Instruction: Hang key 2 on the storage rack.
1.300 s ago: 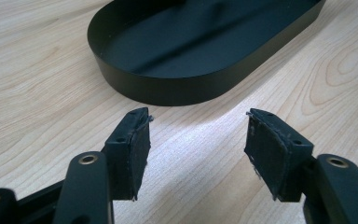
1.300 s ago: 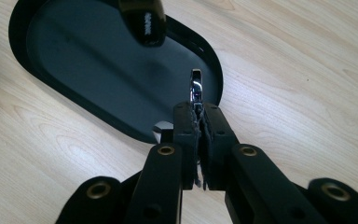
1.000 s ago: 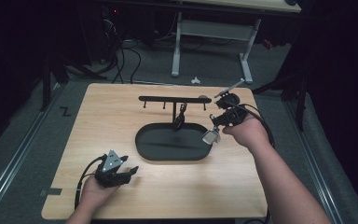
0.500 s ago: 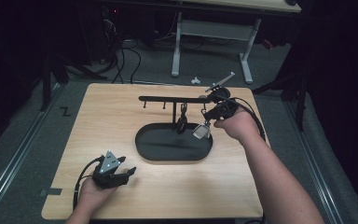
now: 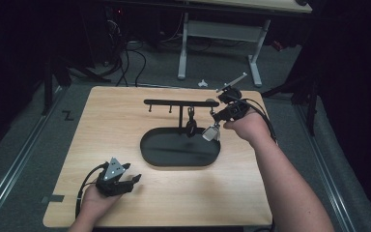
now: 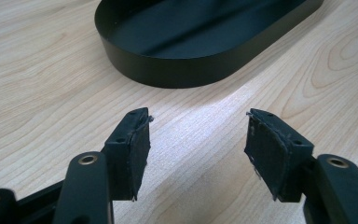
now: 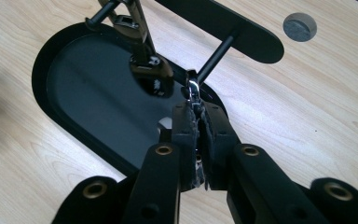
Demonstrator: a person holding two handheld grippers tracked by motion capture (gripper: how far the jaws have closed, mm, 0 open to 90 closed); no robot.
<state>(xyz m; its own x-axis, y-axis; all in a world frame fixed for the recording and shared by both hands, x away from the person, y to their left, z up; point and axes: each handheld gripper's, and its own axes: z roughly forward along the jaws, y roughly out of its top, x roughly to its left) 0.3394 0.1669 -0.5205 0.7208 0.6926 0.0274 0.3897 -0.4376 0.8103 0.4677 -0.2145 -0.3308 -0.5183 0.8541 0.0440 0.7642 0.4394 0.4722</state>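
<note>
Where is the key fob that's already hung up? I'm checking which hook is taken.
In the high view the key fob hangs from the black rack over the oval tray, just left of the right gripper.

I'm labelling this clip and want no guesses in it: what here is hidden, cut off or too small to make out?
- The small metal clasp in the right gripper: the shut pads cover its lower part in the right gripper view, and whatever hangs from it is hidden.
- Silvery tag below that gripper, high view: too small and blurred to identify.
- Item already hanging on the rack: dark against the black tray; shape unclear.
- Tray's far end, left gripper view: cut off by the top edge.
</note>
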